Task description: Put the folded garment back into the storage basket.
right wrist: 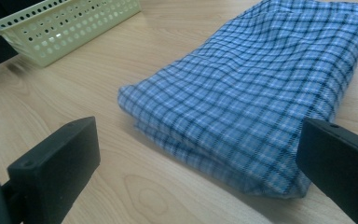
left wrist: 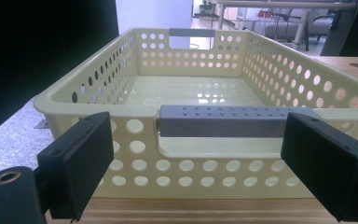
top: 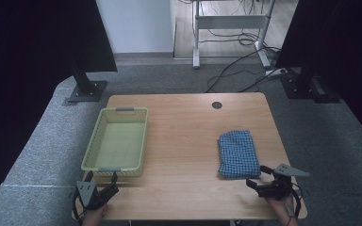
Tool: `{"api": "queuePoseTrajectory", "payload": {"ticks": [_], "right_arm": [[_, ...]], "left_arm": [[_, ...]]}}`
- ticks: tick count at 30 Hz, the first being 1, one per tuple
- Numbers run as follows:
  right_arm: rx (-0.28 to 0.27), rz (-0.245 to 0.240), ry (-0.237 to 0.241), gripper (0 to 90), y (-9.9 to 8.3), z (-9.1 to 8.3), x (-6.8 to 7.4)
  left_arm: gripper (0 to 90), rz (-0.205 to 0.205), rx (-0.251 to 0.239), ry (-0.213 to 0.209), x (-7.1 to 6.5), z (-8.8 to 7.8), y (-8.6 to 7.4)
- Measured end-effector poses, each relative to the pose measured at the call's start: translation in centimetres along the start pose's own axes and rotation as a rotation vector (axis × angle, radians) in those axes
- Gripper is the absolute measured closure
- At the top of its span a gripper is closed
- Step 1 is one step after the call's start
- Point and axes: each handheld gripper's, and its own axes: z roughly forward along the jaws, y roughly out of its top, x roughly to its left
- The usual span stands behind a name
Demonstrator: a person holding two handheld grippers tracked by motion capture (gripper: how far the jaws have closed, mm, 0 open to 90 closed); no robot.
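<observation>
A pale yellow perforated basket [top: 94,149] with grey handles stands empty at the table's left. My left gripper [top: 101,178] is open just short of its near wall, level with the near grey handle [left wrist: 221,120], with nothing between the jaws; the same basket [left wrist: 186,56] stretches ahead in the left gripper view. A folded blue checked cloth [top: 238,153] lies flat at the table's right. My right gripper [top: 258,176] is open at the cloth's near right corner, apart from it. In the right gripper view the cloth [right wrist: 261,88] lies just beyond the wide-spread jaws.
The wooden table [top: 184,141] has a round cable hole [top: 217,104] at its far edge. Black stands [top: 82,87] flank the far corners. Cables [top: 235,66] and a desk frame lie on the floor beyond. The basket [right wrist: 60,25] sits far left in the right gripper view.
</observation>
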Motion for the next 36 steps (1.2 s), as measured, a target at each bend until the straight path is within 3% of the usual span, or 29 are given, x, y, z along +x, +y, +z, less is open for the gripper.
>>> {"api": "queuePoseTrajectory", "payload": {"ticks": [4,13,36], "right_arm": [[0.008,0.009,0.019,0.0,-0.01,-0.01,-0.12],[0.043,-0.023,0.028,0.0,-0.01,0.27,0.12],[0.069,-0.061,0.057,0.6,0.29,0.42,0.81]], "left_arm": [[9.2,0.016,-0.001,-0.003,-0.14,-0.04,-0.01],[9.2,0.009,0.001,-0.005,-0.08,-0.02,-0.01],[9.2,0.019,-0.001,-0.005,-0.16,-0.04,-0.01]]}}
